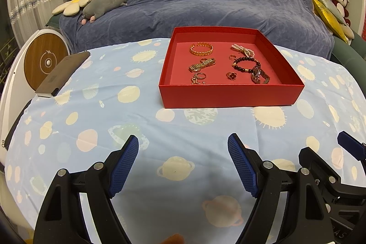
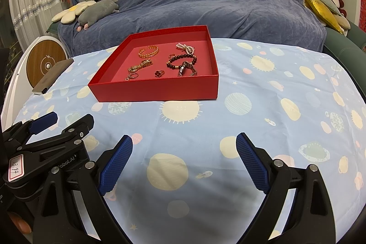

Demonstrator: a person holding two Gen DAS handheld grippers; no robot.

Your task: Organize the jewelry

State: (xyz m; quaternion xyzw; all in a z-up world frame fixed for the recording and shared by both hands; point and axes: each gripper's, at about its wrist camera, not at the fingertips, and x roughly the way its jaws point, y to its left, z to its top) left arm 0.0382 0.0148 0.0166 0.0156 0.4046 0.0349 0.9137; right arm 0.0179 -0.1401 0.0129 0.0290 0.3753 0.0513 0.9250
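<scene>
Jewelry lies inside the red box (image 1: 231, 93), which stands on the table (image 1: 91, 120) ahead of both grippers and well apart from them. On the left side, the left gripper (image 1: 183, 164) has its jaws wide open and holds nothing; the box is straight ahead of it, a little to the right. Inside are a gold bangle (image 1: 201, 49), a gold watch (image 1: 202, 65), small rings (image 1: 199, 78), a dark bead bracelet (image 1: 246, 63) and a pearl piece (image 1: 242, 49). The right gripper (image 2: 184, 164) is also wide open and empty; from it the box (image 2: 155, 90) lies ahead and to the left. Both seem about equally far, the left more in line.
</scene>
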